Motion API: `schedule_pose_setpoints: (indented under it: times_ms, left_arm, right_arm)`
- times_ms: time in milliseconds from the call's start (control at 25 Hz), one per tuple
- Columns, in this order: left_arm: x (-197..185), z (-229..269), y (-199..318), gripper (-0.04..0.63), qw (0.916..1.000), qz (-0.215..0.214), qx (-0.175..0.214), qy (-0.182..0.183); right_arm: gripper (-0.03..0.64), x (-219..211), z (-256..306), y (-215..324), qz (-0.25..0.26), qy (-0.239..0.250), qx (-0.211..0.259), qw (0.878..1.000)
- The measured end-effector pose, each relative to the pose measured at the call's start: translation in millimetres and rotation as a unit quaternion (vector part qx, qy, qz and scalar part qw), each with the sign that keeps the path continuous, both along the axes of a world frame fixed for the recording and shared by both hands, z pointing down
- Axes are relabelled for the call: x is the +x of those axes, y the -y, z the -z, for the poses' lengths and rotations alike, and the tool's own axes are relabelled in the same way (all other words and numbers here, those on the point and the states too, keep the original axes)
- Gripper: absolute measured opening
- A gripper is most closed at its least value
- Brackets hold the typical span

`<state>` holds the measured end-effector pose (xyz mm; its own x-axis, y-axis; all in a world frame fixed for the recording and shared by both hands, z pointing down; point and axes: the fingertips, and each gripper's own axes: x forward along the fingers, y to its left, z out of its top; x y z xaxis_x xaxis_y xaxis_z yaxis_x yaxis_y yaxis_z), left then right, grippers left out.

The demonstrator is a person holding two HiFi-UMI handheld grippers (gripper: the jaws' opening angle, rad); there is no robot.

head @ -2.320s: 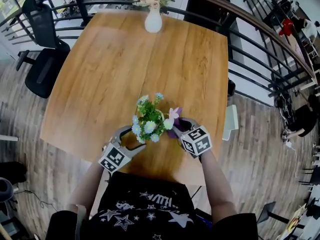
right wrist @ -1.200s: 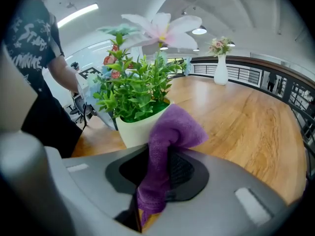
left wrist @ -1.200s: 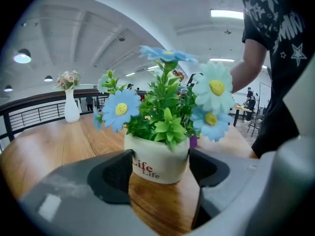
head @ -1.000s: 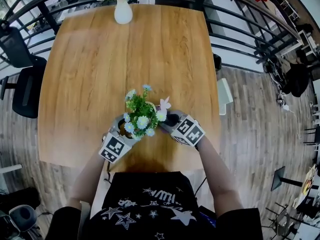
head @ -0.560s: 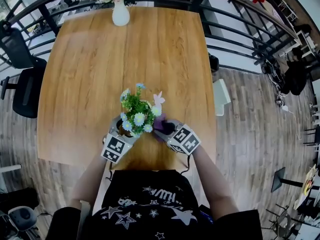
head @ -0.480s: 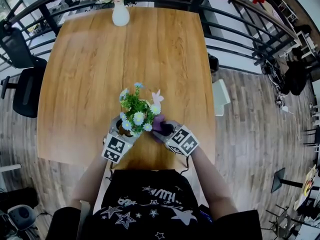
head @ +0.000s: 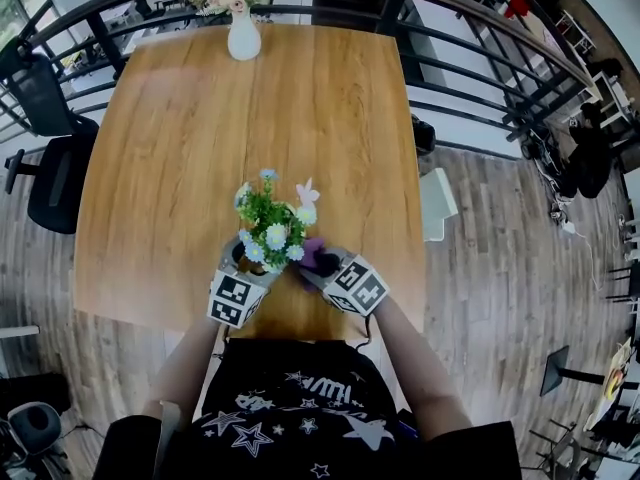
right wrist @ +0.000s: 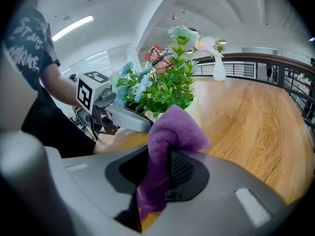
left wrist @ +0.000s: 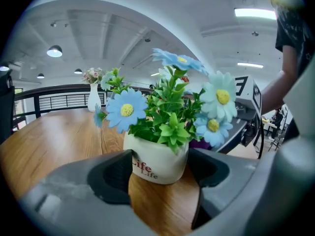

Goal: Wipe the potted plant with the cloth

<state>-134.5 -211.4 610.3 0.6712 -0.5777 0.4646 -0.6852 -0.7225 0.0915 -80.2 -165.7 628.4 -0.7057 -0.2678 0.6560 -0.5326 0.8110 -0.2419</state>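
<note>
The wiping step is in hand: the left gripper (left wrist: 160,157) clamps its jaws on both sides of the white pot of the potted plant (head: 270,230), close to the near edge of the counter (head: 300,108). The right gripper (right wrist: 156,177) pinches the purple cloth (right wrist: 173,131) just beside the leaves. Next, I judge, the cloth should stroke the foliage lightly while the pot is kept steady. Beyond the plant the counter lies open up to the flower vase (head: 244,38).

A wooden counter (head: 300,118) with a white flower vase (head: 243,40) stands on plank floor (head: 500,268), curved black railing (head: 480,58) behind, office chair (head: 55,168) left.
</note>
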Motion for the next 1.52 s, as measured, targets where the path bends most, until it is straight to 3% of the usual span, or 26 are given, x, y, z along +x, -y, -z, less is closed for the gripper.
schedule_pose_setpoints:
  times_ms: [360,480,600,720,880,1000,1120,1280,1360,1520]
  left_arm:
    - [-17,-3,1,0.371,0.9992,-0.036,-0.013,0.01]
    - [-27,0,6,0.373,0.9974,-0.067,-0.007,0.026]
    - [-32,3,9,0.437,0.9927,-0.116,-0.004,0.032]
    - [-30,3,8,0.494,0.9812,-0.186,0.003,0.053]
    - [-26,-5,8,0.531,0.9577,-0.273,-0.003,0.09]
    - [-20,-11,8,0.532,0.944,-0.314,-0.012,0.101]
    - [-14,-23,10,0.532,0.9358,-0.335,-0.018,0.107]
    - [-1,-24,16,0.526,0.9366,-0.338,-0.006,0.092]
    - [1,-21,17,0.477,0.9375,-0.336,-0.005,0.089]
    - [-2,-18,19,0.474,0.938,-0.334,-0.006,0.093]
  right_arm:
    - [0.098,9,0,2,-0.009,-0.007,-0.006,1.0]
    - [0.099,10,2,2,-0.012,-0.007,-0.008,1.0]
    - [0.1,10,2,2,-0.015,-0.006,-0.012,1.0]
    - [0.099,10,2,2,-0.017,-0.007,-0.015,1.0]
    - [0.1,10,0,2,-0.022,-0.006,-0.019,1.0]
    - [0.1,9,-1,2,-0.025,-0.006,-0.023,0.999]
    - [0.1,10,-3,2,-0.026,-0.007,-0.026,0.999]
    - [0.1,13,-5,1,-0.03,-0.009,-0.028,0.999]
    - [0.1,13,-3,-1,-0.031,-0.009,-0.028,0.999]
    - [0.1,11,-2,0,-0.032,-0.006,-0.028,0.999]
